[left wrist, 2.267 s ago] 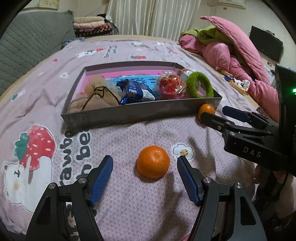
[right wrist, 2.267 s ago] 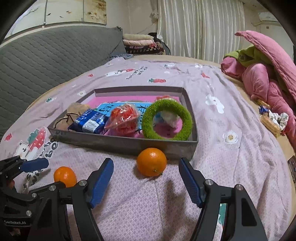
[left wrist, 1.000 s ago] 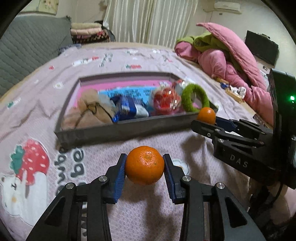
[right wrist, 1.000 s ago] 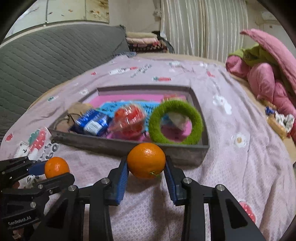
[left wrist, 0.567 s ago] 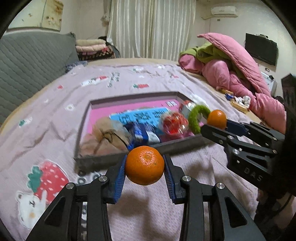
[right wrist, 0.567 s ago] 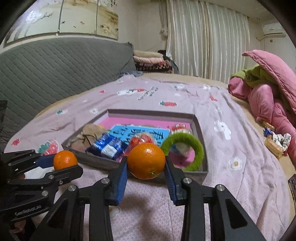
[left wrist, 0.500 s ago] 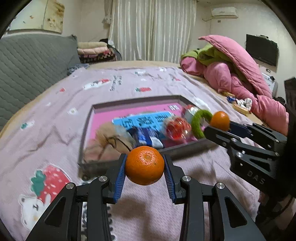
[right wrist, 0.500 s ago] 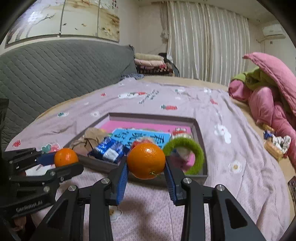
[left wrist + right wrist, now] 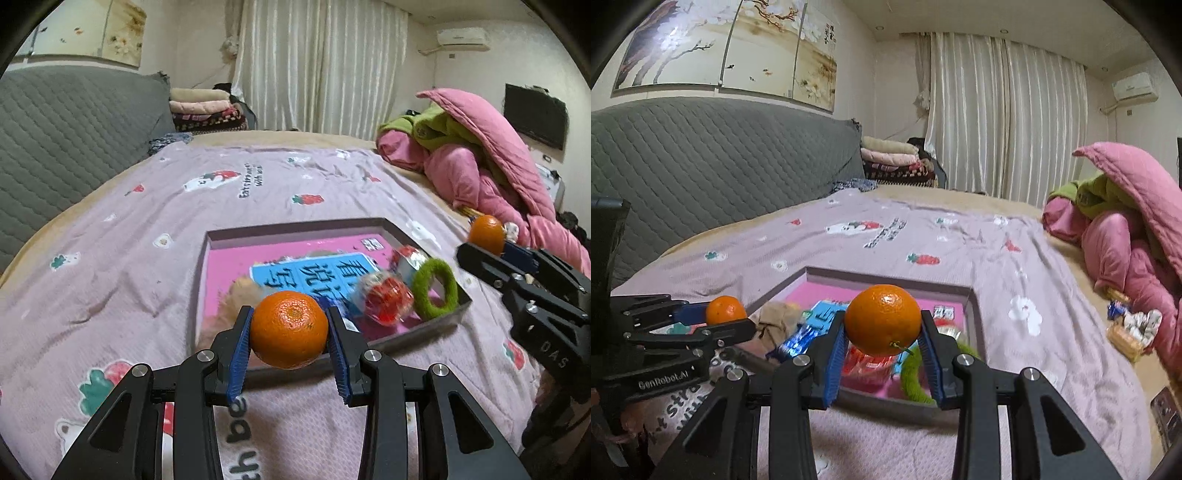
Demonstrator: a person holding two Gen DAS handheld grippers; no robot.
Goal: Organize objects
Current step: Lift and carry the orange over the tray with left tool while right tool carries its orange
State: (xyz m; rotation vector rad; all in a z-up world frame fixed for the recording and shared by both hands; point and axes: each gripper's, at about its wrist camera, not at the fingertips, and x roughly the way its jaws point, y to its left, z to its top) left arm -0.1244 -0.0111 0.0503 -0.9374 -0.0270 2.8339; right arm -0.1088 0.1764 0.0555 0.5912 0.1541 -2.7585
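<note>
A: Bed [image 9: 129,236] under a lilac strawberry-print blanket; grey headboard [image 9: 701,166], white curtains [image 9: 1004,118], pink quilt [image 9: 491,155] heaped alongside; grey tray [image 9: 424,326] of oddments in the middle.

B: Jaws?

A: Left gripper [image 9: 289,336] clamps one orange [image 9: 289,328]; right gripper [image 9: 882,330] clamps another orange [image 9: 882,318]; both fruits held above the tray's near edge.

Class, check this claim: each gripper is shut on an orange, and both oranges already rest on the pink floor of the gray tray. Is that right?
Not quite. The left gripper and right gripper are each shut on an orange, but both oranges are held in the air near the gray tray, not resting in it. Both wrist views show this.
</note>
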